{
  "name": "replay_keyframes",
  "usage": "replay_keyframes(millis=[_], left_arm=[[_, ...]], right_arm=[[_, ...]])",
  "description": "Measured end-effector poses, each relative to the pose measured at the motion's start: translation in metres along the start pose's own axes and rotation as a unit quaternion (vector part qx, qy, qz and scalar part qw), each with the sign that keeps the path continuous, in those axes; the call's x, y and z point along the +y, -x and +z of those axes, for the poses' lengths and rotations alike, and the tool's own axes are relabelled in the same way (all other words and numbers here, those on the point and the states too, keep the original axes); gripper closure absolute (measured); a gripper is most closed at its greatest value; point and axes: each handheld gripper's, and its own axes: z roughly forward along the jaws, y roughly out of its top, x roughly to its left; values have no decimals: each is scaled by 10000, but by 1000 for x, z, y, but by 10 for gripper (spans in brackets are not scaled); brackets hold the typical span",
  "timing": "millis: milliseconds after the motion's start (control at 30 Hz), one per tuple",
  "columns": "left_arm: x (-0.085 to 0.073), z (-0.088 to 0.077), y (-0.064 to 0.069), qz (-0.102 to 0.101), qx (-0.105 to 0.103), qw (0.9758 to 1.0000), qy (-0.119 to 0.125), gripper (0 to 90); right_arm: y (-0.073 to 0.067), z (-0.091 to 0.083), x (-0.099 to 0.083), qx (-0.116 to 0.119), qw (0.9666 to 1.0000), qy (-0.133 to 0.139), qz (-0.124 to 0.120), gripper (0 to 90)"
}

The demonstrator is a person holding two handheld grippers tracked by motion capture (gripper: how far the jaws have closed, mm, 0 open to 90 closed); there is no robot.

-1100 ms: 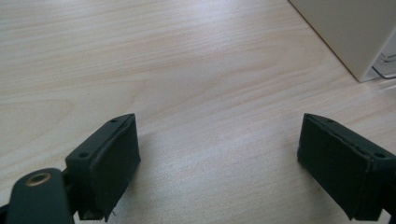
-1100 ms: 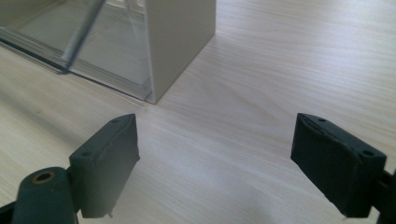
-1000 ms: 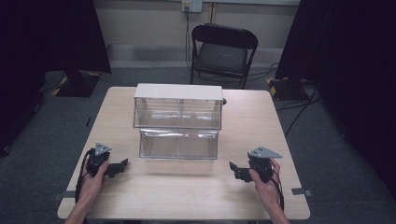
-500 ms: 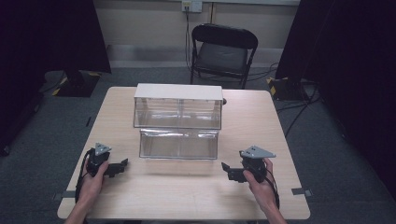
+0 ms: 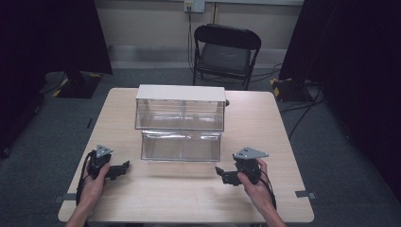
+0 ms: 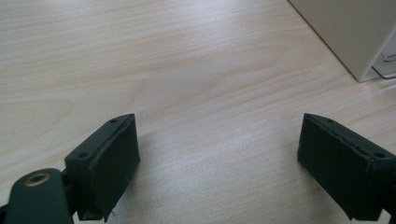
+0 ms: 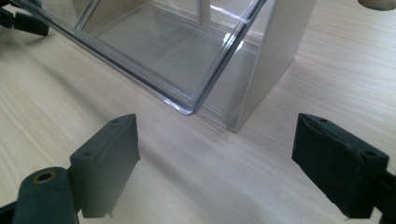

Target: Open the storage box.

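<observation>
A white-framed cabinet (image 5: 180, 101) with clear drawers stands mid-table. Its lower clear drawer (image 5: 182, 145) is pulled out toward me and looks empty. My left gripper (image 5: 124, 166) rests on the table left of the drawer's front, open, jaws pointing right. In the left gripper view the left gripper (image 6: 229, 163) has bare wood between its jaws, and the cabinet's corner (image 6: 350, 28) is at the upper right. My right gripper (image 5: 220, 172) is open near the drawer's front right corner. In the right gripper view the right gripper (image 7: 229, 163) faces the drawer's corner (image 7: 154, 51), a little apart from it.
The wooden table (image 5: 265, 123) has bare room along its front and on both sides of the cabinet. A black folding chair (image 5: 226, 52) stands behind the far edge. Cables lie on the grey floor at the right.
My right gripper has moved left along the table front, closer to the drawer's front right corner. The left gripper and the drawer have stayed put.
</observation>
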Motion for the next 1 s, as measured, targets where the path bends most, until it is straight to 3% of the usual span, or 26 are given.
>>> replay_keyframes(millis=[500, 567, 633, 700, 1000], left_arm=[[0, 0, 0, -11, -13, 10000, 3, 121], [0, 0, 0, -14, -13, 10000, 4, 121], [0, 0, 0, -12, -13, 10000, 3, 122], [0, 0, 0, -12, -13, 10000, 1, 121], [0, 0, 0, -11, -14, 10000, 1, 121]], right_arm=[[-4, 31, 16, 106, 9999, -90, 93, 133], [-6, 36, 15, 228, 9995, -69, 184, 125], [-9, 42, 14, 279, 9995, -111, 119, 111], [-12, 46, 13, 190, 9997, -163, 28, 161], [-12, 55, 10, 37, 9998, -192, 37, 140]])
